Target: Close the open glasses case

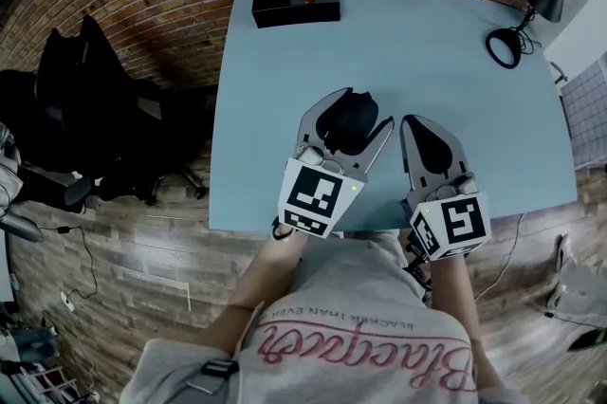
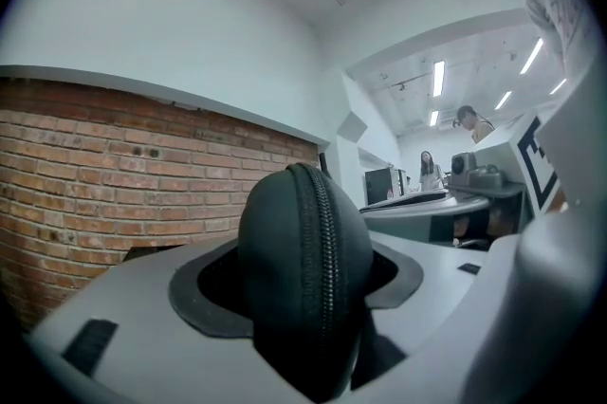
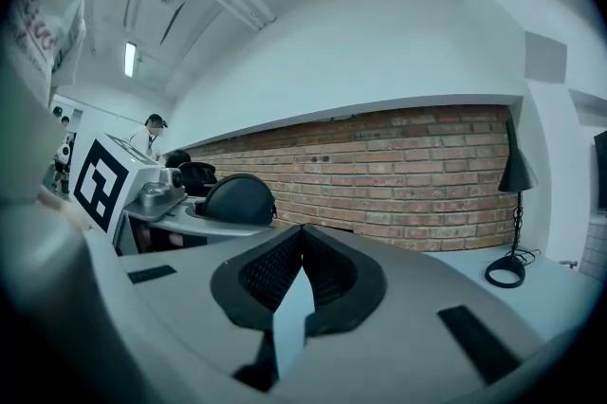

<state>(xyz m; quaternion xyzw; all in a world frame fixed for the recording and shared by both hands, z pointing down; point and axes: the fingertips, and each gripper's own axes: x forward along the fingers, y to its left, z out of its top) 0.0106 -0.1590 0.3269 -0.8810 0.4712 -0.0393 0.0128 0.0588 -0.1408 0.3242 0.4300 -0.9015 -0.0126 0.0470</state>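
Between jaws of the left gripper (image 1: 356,116), the black zippered glasses case (image 2: 303,269) sits pinched end-on, seam upright; right gripper (image 1: 413,125), pressed together empty, lies just right.

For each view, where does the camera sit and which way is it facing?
Head view: on the person's head, looking steeply down at the table; shirt, arms, left hand-held gripper and right hand-held gripper show.
Left gripper view: on that gripper, facing the brick wall; its jaws clamp the glasses case.
Right gripper view: facing brick wall and lamp; jaws together, empty.
Shared: the glasses case appears in all three.
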